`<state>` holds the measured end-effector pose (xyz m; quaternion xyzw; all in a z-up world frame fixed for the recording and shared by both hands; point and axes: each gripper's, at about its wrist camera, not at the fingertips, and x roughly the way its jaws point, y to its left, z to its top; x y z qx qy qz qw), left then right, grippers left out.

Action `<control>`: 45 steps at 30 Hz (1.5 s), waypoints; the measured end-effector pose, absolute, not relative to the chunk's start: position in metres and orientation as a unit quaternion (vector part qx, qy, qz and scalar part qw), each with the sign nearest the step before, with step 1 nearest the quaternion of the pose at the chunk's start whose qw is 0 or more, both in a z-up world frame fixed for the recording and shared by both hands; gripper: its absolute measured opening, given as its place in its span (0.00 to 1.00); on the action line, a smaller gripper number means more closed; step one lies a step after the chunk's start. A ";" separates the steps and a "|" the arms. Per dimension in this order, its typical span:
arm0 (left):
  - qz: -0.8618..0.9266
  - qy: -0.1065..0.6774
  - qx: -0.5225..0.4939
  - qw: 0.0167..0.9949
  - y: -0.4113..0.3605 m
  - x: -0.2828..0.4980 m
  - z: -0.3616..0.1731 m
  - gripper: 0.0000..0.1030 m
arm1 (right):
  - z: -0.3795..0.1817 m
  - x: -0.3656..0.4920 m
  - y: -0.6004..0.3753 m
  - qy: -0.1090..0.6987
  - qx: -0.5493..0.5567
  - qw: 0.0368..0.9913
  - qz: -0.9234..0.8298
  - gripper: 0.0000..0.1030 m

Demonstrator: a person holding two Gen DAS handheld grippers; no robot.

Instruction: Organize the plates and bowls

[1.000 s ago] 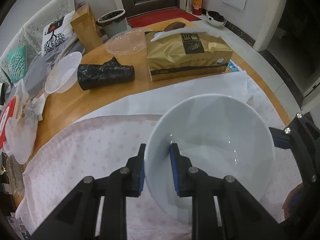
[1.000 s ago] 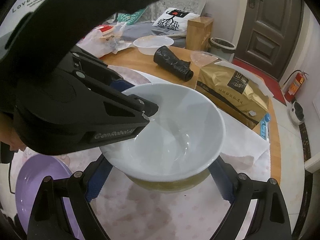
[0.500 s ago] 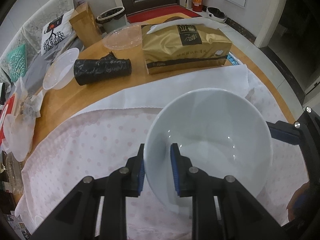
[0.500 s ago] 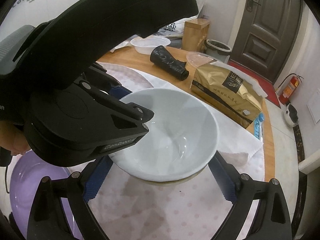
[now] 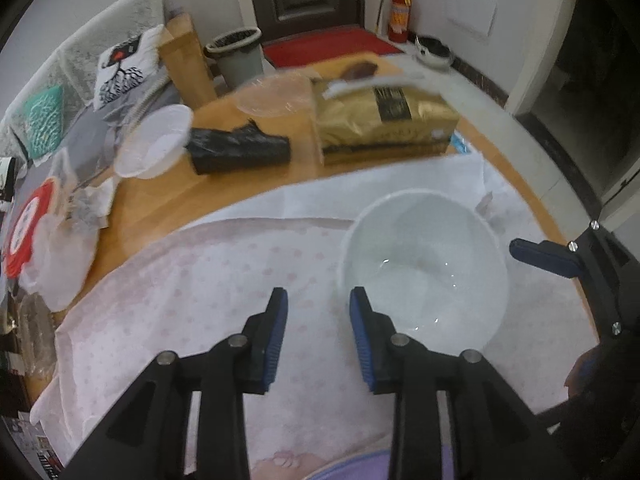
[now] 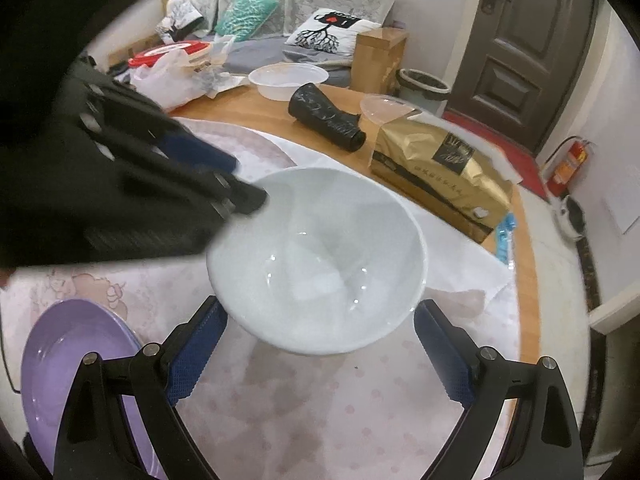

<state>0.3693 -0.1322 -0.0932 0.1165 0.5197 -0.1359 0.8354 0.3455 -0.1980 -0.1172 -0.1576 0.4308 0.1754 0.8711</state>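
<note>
White bowl [image 6: 316, 260]: sitting upright on the pink dotted cloth [image 5: 192, 280], near the middle of the tabletop [image 5: 168, 200]; in the left wrist view it is showing at about 3 o'clock [image 5: 424, 264].

Left hand-held gripper [image 5: 318, 340]: jaws standing apart with only cloth showing between them, gripping nothing; its right pad is just beside the bowl's near rim, and contact cannot be told. In the right wrist view it is appearing blurred at 9 o'clock [image 6: 224, 188], its tip at the bowl's rim.

Right hand-held gripper [image 6: 320, 356]: jaws spread wide, one blue pad showing at each side of the bowl's near edge, neither visibly pressing on it. In the left wrist view one of its pads is showing at 3 o'clock, past the bowl.

Purple plate [image 6: 76, 376]: lying on the cloth at 8 o'clock in the right wrist view, near the bowl but apart from it.

Gold packet [image 5: 384, 120]: lying on the bare wood at 12 o'clock beyond the bowl.

Black roll [image 5: 240, 152]: lying on its side at 11 o'clock, just beside the packet.

Clear plastic bowl [image 5: 154, 146]: sitting at 10 o'clock, next to the roll.

Clear lid [image 5: 276, 96]: lying behind the packet.

Red-lidded tub [image 5: 26, 232]: at the tabletop's 9 o'clock edge, among plastic bags.
</note>
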 end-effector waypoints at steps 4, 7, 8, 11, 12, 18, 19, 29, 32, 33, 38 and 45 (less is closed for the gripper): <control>-0.123 0.506 0.095 0.848 -0.097 0.359 -0.069 0.28 | -0.094 0.331 -0.188 0.413 -0.159 0.878 0.180 0.90; -0.104 0.498 0.082 0.857 -0.060 0.350 -0.055 0.28 | -0.078 0.321 -0.175 0.404 -0.139 0.881 0.203 0.90; -0.097 0.497 0.078 0.859 -0.049 0.347 -0.053 0.28 | -0.072 0.317 -0.168 0.400 -0.133 0.882 0.212 0.91; -0.073 0.495 0.061 0.864 -0.005 0.337 -0.045 0.28 | -0.062 0.308 -0.143 0.392 -0.130 0.880 0.235 0.91; -0.062 0.495 0.056 0.865 0.012 0.332 -0.044 0.28 | -0.060 0.305 -0.134 0.389 -0.131 0.879 0.243 0.91; -0.027 0.500 0.040 0.865 0.092 0.303 -0.050 0.31 | -0.061 0.287 -0.063 0.383 -0.136 0.859 0.311 0.91; -0.020 0.504 0.036 0.863 0.107 0.298 -0.055 0.33 | -0.063 0.285 -0.052 0.382 -0.141 0.856 0.318 0.94; -0.004 0.544 -0.012 0.839 0.176 0.274 -0.119 0.34 | -0.117 0.273 0.045 0.413 -0.180 0.808 0.380 0.98; -0.001 0.553 -0.018 0.833 0.178 0.274 -0.137 0.34 | -0.135 0.276 0.061 0.427 -0.179 0.798 0.386 0.98; 0.000 0.558 -0.019 0.830 0.179 0.276 -0.144 0.34 | -0.141 0.277 0.065 0.432 -0.178 0.796 0.386 0.98; -0.006 0.558 -0.027 0.830 0.177 0.279 -0.159 0.31 | -0.164 0.289 0.081 0.449 -0.163 0.786 0.393 0.98; -0.013 0.554 -0.021 0.832 0.171 0.285 -0.162 0.13 | -0.172 0.299 0.094 0.450 -0.171 0.778 0.404 0.97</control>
